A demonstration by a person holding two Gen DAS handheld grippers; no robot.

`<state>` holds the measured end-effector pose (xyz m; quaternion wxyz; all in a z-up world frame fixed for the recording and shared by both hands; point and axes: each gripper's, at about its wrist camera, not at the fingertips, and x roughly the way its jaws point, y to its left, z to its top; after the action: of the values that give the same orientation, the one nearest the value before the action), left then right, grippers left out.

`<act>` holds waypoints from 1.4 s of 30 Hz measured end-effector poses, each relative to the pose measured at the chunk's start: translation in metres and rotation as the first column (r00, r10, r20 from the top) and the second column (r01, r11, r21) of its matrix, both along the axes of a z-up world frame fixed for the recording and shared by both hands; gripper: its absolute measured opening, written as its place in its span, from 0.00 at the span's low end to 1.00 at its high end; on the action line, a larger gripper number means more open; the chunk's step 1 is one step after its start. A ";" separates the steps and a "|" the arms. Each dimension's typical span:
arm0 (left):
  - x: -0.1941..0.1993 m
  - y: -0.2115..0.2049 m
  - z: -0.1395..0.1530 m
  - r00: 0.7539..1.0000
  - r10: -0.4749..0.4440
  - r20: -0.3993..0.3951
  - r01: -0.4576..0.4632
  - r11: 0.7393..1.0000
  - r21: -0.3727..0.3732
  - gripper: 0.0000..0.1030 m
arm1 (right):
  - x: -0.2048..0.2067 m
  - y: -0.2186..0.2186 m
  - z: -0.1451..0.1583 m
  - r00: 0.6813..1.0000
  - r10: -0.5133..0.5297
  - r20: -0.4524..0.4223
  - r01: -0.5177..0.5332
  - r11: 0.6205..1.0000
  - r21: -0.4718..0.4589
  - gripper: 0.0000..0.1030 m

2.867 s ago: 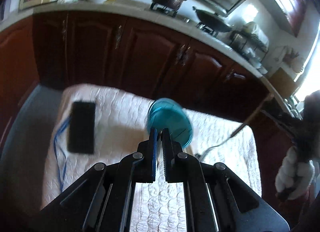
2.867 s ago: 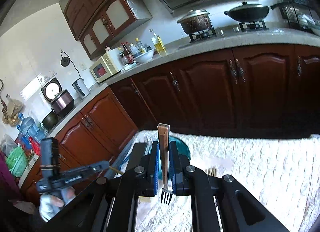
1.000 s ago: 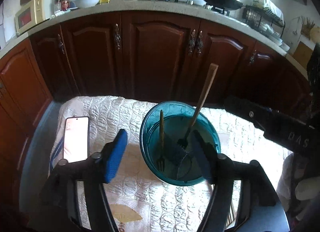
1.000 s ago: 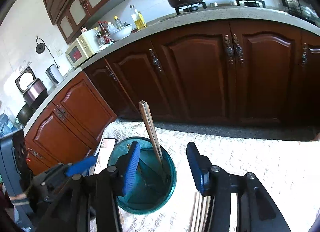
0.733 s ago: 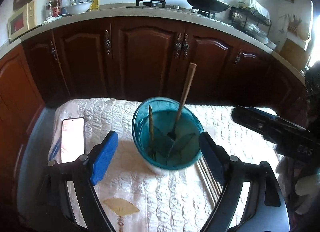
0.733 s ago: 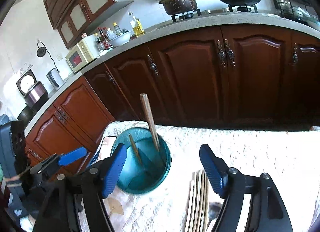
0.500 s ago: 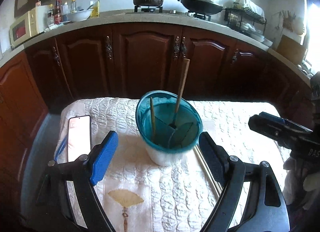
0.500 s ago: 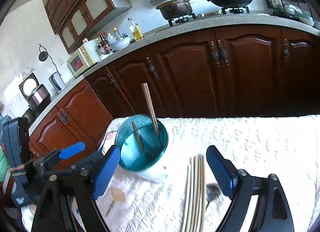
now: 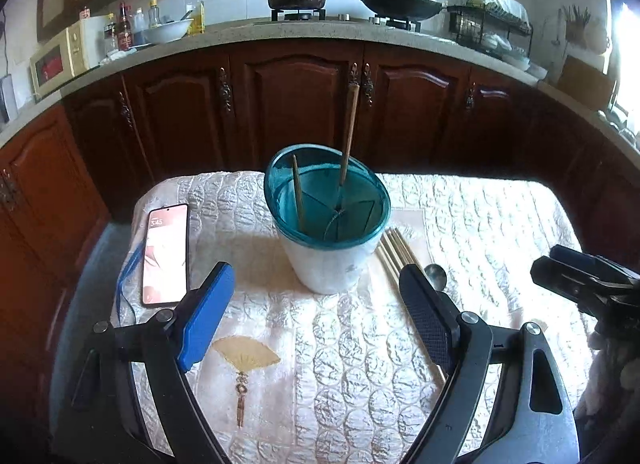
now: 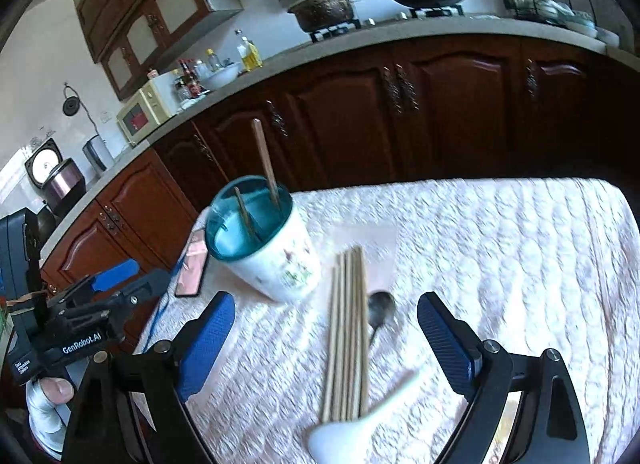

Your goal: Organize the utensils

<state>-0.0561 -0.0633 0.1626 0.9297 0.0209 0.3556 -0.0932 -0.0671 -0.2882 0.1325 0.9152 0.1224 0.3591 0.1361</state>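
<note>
At the far left of the quilted white table cover [image 9: 460, 216] lies a black smartphone with a lit pink screen [image 9: 166, 252], a blue cable [image 9: 122, 288] beside it. To its right stands the white utensil holder with a teal translucent rim [image 9: 328, 216], upright, its inside split by dividers. Two wooden-handled utensils [image 9: 348, 132] now stand in it; a second ago the right gripper was over the rim with the taller handle between its pads. That utensil counts as stowed.

The left gripper [image 9: 316, 324] is released, empty, and has backed away from the holder. The right gripper [image 10: 326, 340] is still widening, with nothing pressed between its pads, and has pulled back toward the near side.

Right of the holder, on the cover, lie a bundle of light wooden chopsticks [image 10: 348, 328], a dark metal spoon [image 10: 380, 308] just beside them, and a white ceramic soup spoon [image 10: 360, 428] nearest. These remain to be stowed.

The ceramic spoon is blurred. The heads of the stowed utensils are hidden in the holder, so their compartments cannot be told.
</note>
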 end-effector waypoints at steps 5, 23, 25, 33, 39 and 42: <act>-0.001 -0.008 -0.004 1.000 -0.008 -0.005 0.008 1.000 0.009 0.82 | -0.009 -0.012 -0.004 0.999 -0.039 -0.008 0.039 0.999 -0.030 0.88; -0.001 -0.016 -0.026 0.999 -0.031 -0.045 0.031 0.999 -0.013 0.82 | -0.014 -0.039 -0.049 0.981 -0.100 -0.167 0.096 0.995 -0.032 0.88; 0.000 -0.019 -0.033 0.997 -0.042 -0.061 0.041 0.999 -0.020 0.82 | -0.008 -0.044 -0.067 0.968 -0.102 -0.229 0.107 0.994 0.009 0.76; 0.011 -0.037 -0.065 0.986 -0.089 -0.143 0.085 0.996 -0.032 0.82 | 0.024 -0.037 -0.109 0.934 -0.089 -0.346 0.118 0.991 0.064 0.55; 0.020 -0.031 -0.075 0.984 -0.057 -0.171 0.052 0.998 -0.033 0.82 | 0.050 -0.002 -0.098 0.955 0.036 -0.293 -0.036 0.999 0.007 0.54; 0.023 -0.023 -0.075 0.984 -0.034 -0.175 0.029 0.999 -0.032 0.82 | 0.066 0.009 -0.114 0.936 0.067 -0.345 -0.070 0.998 0.005 0.51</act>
<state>-0.0328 -0.0861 0.0872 0.8935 0.0046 0.4342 -0.1146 -0.0012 -0.2792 0.0184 0.8334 0.1284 0.5182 0.1430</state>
